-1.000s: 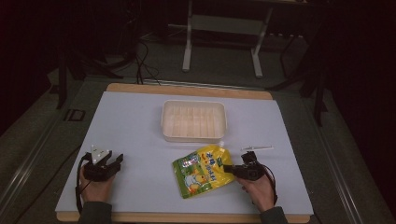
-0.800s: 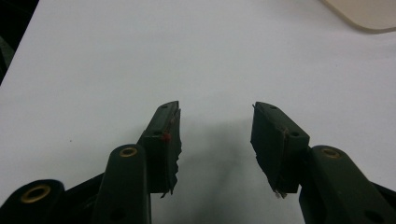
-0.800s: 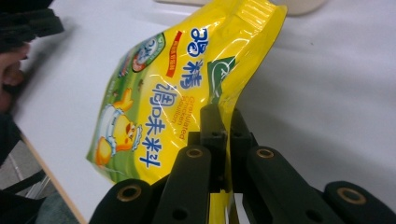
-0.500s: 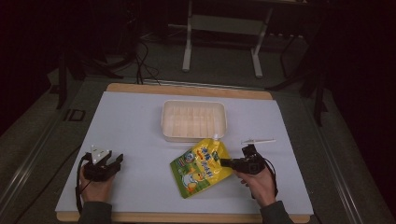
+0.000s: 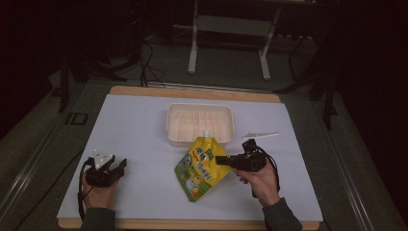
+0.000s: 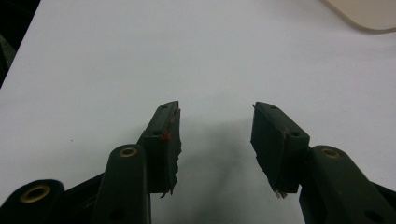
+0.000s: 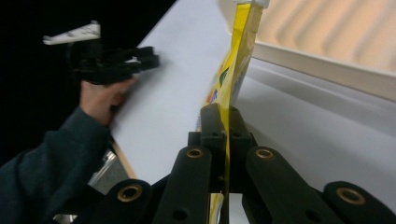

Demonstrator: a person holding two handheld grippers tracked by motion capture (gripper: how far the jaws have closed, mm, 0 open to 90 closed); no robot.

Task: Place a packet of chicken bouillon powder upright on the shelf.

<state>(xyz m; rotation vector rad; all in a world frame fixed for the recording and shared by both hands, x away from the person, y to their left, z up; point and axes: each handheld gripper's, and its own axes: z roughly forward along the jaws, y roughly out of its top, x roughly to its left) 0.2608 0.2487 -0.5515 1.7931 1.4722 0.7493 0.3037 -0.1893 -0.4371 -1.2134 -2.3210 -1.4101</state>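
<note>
The yellow spouted pouch is clamped at its right edge between the closed jaws of the right gripper, with its white cap pointed toward twelve o'clock, just short of the cream tray. In the right gripper view the pouch is seen edge-on, pinched between the pads. At nine o'clock from the pouch, well apart, the left gripper is held over the white table cover, jaws parted with nothing between them. A white utensil lies at two o'clock.
</note>
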